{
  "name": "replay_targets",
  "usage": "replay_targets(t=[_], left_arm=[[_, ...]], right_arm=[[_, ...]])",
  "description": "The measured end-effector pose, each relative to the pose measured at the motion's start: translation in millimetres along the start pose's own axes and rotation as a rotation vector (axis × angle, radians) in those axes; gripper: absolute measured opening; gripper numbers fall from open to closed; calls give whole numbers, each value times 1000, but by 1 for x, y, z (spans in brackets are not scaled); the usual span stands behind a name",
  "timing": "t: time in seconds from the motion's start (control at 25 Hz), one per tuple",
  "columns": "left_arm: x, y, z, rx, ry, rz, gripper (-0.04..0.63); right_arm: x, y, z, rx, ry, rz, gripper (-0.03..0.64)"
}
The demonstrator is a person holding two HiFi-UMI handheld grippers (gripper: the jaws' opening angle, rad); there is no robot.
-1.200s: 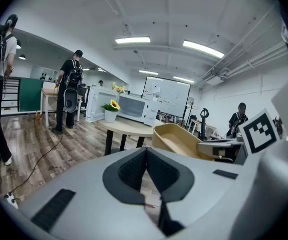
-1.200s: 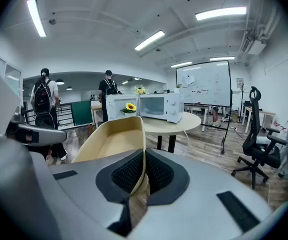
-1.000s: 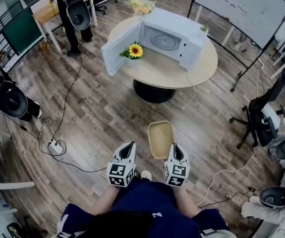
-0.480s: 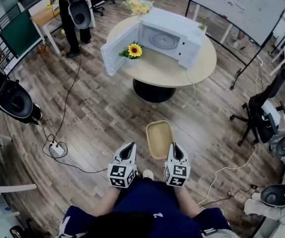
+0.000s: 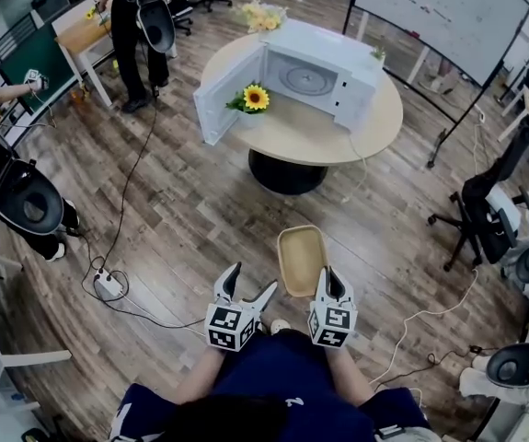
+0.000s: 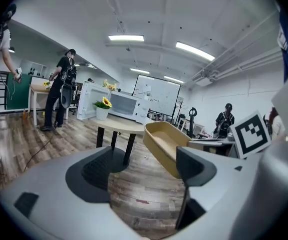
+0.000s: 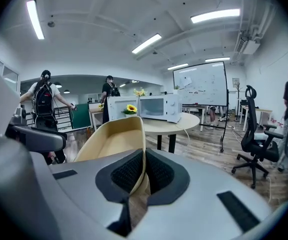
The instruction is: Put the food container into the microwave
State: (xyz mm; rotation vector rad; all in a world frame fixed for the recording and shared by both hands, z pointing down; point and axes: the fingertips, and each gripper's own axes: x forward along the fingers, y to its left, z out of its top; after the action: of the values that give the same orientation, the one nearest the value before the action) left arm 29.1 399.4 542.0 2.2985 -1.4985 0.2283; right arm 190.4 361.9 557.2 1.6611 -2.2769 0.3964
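Wood-floor office, microwave (image 5: 328,76) on the round table (image 5: 379,127), door open. Right gripper (image 5: 327,276) pinches the food container (image 5: 301,258) by its rim, well short of the microwave; left gripper (image 5: 248,282) gapes empty. Looks like the carry step. Next: walk up, slide it inside.

The microwave (image 5: 312,72) cavity gapes open, though the sunflower pot (image 5: 255,98) seemingly crowds its door (image 5: 226,93).

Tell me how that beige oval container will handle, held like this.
Probably light and fairly stiff: the beige oval container juts out from the right gripper, pinched by one thin wall. It looks empty, yet could twist if jolted.
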Motion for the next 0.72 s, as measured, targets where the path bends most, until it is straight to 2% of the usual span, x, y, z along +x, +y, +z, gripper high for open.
replay_targets(t=[0.28, 0.56, 0.72], left_arm=[[-7, 12, -15, 7, 38, -53, 383], [-19, 28, -24, 0, 47, -22, 385], [-13, 34, -26, -19, 60, -29, 385]], right_arm=[[1, 19, -11, 18, 0, -23, 25], [-3, 29, -27, 20, 42, -19, 25], [2, 26, -30, 28, 49, -31, 25]])
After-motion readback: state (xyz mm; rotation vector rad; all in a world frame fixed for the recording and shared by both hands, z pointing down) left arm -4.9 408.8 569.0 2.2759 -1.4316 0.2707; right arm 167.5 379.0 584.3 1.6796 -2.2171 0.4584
